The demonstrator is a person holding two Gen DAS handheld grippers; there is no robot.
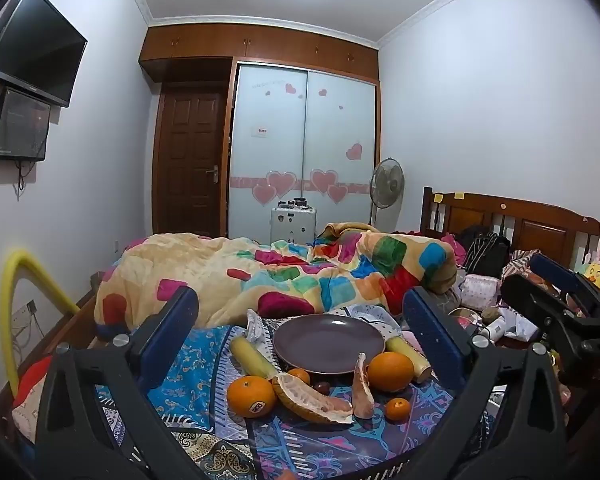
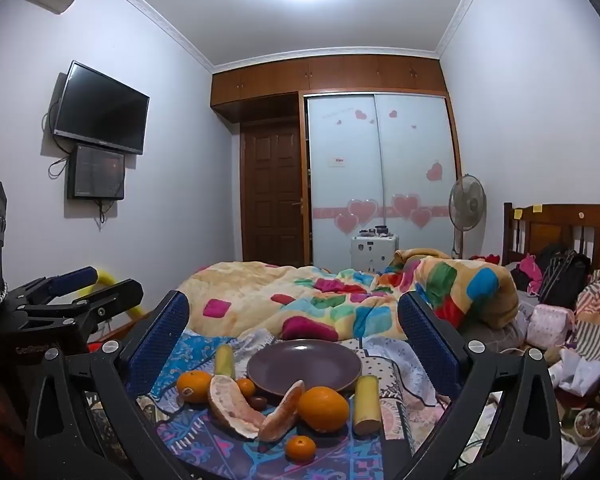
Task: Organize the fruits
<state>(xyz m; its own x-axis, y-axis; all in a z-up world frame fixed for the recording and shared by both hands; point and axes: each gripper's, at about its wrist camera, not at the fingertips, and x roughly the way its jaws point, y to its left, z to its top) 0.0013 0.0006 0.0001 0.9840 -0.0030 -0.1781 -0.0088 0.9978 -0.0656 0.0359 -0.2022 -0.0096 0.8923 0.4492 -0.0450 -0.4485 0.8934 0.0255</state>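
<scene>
Bedroom background: a wall-mounted television (image 2: pixel 102 107) above a smaller screen (image 2: pixel 97 177); a brown door (image 2: pixel 274 196) beside a sliding wardrobe (image 2: pixel 380 176) with heart decals; a standing fan (image 2: pixel 466 200); a patchwork duvet (image 1: pixel 292 276) heaped before a wooden headboard (image 1: pixel 512 220).

No legible text: sticker on the left orange (image 1: pixel 251 395), wardrobe door label (image 1: pixel 262 131), both unreadable.

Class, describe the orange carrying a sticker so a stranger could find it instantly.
Start at the purple plate on the patterned cloth. Go to its near left, beside the pomelo peel. That orange alone bears a small dark sticker.
</scene>
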